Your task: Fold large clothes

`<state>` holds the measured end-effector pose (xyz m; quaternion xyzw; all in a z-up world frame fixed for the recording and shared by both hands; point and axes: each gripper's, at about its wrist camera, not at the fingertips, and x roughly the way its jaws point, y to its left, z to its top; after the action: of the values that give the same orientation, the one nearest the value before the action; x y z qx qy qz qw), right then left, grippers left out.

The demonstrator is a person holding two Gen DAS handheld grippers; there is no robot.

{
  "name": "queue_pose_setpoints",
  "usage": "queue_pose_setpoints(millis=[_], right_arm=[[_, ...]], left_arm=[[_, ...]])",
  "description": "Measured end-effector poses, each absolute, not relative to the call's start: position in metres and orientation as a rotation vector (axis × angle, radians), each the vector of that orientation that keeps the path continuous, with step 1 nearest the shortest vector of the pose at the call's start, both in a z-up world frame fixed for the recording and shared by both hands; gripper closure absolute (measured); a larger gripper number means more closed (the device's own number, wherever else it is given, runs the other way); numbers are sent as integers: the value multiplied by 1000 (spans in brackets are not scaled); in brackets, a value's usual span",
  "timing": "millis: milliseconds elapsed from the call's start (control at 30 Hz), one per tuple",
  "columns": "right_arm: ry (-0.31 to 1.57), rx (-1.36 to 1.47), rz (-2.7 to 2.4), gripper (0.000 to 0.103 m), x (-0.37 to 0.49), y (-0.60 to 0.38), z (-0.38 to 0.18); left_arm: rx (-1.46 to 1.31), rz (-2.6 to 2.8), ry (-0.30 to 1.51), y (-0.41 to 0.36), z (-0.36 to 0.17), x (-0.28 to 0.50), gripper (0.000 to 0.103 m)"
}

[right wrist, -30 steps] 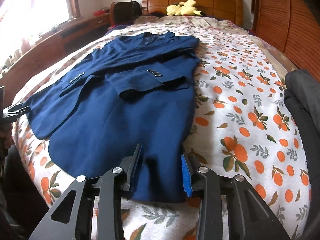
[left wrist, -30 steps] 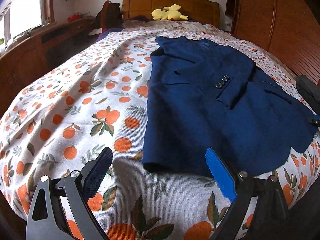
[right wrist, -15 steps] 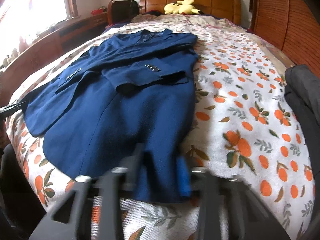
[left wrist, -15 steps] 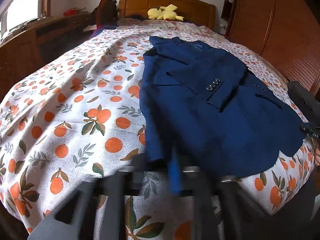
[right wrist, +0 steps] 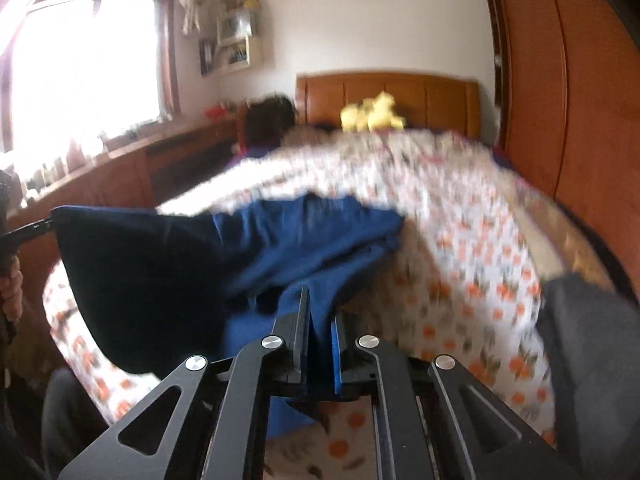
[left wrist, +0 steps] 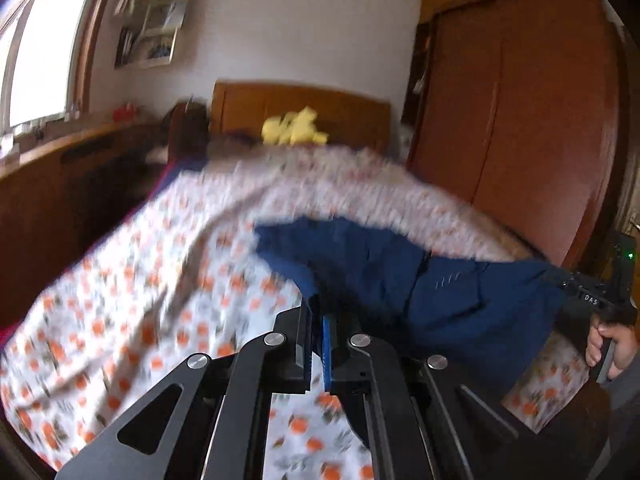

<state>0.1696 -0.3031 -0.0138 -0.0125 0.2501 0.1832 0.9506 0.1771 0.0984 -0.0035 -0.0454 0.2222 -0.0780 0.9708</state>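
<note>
My left gripper (left wrist: pixel 316 338) and right gripper (right wrist: pixel 320 344) now clamp jacket (left wrist: pixel 420 280) hem | lifted off bed (left wrist: pixel 160 280), lower centre | fold-over under way.

Both cameras sit low at the foot of the bed (left wrist: pixel 168 264), each looking forward along its own gripper toward the headboard (left wrist: pixel 340 116). The left wrist view looks from the bed's left corner, with the left gripper (left wrist: pixel 317 312) close in front, and catches the right gripper (left wrist: pixel 560 276) at its right edge. The right wrist view faces likewise from behind the right gripper. Both share the headboard, the yellow toy (right wrist: pixel 372 116) and the blue jacket (right wrist: pixel 280 248)
</note>
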Motion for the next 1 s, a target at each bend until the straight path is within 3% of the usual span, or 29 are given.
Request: queue_pose_setpoints(millis=[267, 567, 767, 1000], right_arm=[[302, -67, 383, 97, 119, -306, 99], [158, -77, 370, 97, 45, -337, 167], [205, -108, 326, 96, 61, -344, 154], [356, -145, 282, 96, 145, -331, 84]], left_arm=[[-70, -195, 265, 73, 109, 135, 100], [-64, -231, 140, 59, 169, 76, 100], [-58, -190, 206, 58, 145, 107, 100], [-58, -131, 354, 69, 76, 198, 100]])
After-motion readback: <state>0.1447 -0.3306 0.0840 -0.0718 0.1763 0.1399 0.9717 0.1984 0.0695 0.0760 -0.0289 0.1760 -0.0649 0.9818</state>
